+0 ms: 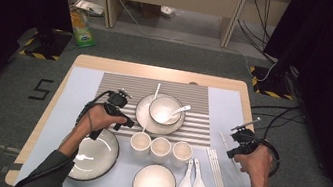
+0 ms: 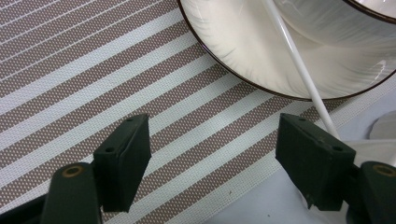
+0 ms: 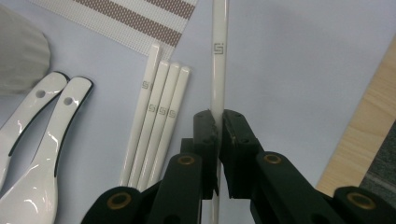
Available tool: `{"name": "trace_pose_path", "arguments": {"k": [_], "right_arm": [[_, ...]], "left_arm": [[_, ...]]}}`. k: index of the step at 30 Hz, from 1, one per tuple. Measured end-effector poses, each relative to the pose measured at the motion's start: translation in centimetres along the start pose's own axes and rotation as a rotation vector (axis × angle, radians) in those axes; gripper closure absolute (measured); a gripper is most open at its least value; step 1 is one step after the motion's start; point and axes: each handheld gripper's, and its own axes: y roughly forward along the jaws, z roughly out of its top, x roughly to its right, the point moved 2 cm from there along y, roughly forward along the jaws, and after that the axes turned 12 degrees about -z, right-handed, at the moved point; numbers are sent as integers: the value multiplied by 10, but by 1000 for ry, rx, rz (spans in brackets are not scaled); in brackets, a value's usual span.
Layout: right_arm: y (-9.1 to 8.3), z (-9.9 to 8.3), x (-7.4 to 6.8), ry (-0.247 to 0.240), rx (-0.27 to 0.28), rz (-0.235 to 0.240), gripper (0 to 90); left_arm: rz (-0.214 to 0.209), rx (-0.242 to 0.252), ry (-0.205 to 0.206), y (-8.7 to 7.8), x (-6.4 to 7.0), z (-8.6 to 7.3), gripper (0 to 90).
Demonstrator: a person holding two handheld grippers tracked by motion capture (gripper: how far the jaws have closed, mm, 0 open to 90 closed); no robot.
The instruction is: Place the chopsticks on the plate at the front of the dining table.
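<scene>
Right tongs (image 3: 218, 122) clamp one chopstick (image 3: 219, 56) near the counter's right edge — four more (image 3: 156, 116) lie just beside it. Left tongs (image 2: 212, 158) gape wide over the striped mat (image 2: 93, 74), beside the plate (image 2: 247, 51).

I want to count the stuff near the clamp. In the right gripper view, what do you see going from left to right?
Two white spoons → four white chopsticks lying side by side → the single chopstick pinched in the right gripper → the wooden table edge.
</scene>
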Motion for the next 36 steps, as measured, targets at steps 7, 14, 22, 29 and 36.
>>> {"name": "trace_pose_path", "arguments": {"k": [7,14,22,29,36], "right_arm": [[0,-2,-1,-6,-20,16,844],[25,-10,0,19,-117,17,844],[33,-16,0,23,-156,34,839],[27,-24,-3,4,-139,42,772],[21,-47,1,-2,-147,51,750]], "left_arm": [[2,2,0,0,1,0,260],[0,-5,4,3,2,-1,260],[0,-4,3,3,2,-1,261],[-1,-3,4,3,3,-1,261],[2,-8,0,3,0,-3,261]]}}
